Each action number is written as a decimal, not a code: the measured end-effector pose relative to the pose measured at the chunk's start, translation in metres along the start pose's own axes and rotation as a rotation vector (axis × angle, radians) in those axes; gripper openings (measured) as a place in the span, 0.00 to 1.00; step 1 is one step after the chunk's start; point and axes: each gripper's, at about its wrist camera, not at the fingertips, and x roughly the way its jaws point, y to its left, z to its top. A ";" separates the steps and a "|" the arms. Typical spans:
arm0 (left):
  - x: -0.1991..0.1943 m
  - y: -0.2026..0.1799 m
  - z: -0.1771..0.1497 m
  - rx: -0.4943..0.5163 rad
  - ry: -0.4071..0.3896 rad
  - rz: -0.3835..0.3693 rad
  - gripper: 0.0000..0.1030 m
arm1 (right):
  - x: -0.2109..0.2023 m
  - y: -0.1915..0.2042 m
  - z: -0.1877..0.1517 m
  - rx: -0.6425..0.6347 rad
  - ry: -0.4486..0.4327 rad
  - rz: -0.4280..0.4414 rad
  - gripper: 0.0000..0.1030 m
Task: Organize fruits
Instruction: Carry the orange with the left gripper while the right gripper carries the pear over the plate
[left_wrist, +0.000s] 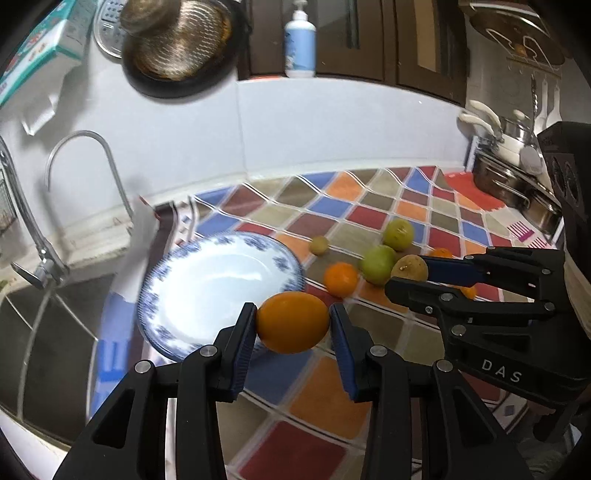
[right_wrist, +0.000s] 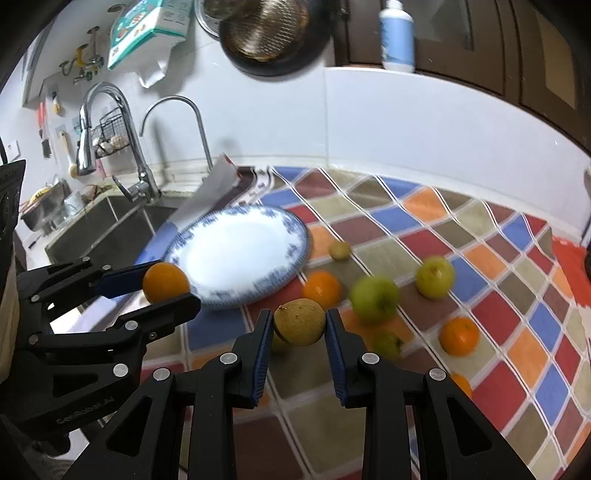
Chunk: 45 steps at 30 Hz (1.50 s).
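Left wrist: left hand-held gripper (left_wrist: 293, 322) clamps smooth orange (left_wrist: 293, 322); right (right_wrist: 299, 322) clamps brownish fruit (right_wrist: 299, 322).

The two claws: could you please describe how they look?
The left claw and right claw are both matte black plastic linkages with silver screws and blue ribbed pads. White "DAS" lettering marks the right claw's body.
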 end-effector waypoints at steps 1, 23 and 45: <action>0.000 0.006 0.003 0.001 -0.008 0.006 0.38 | 0.002 0.005 0.005 -0.003 -0.010 0.004 0.29; 0.072 0.112 0.030 -0.003 0.019 0.079 0.38 | 0.106 0.054 0.091 -0.013 0.039 -0.016 0.28; 0.161 0.143 0.032 -0.048 0.154 0.016 0.47 | 0.200 0.038 0.096 0.053 0.224 -0.031 0.30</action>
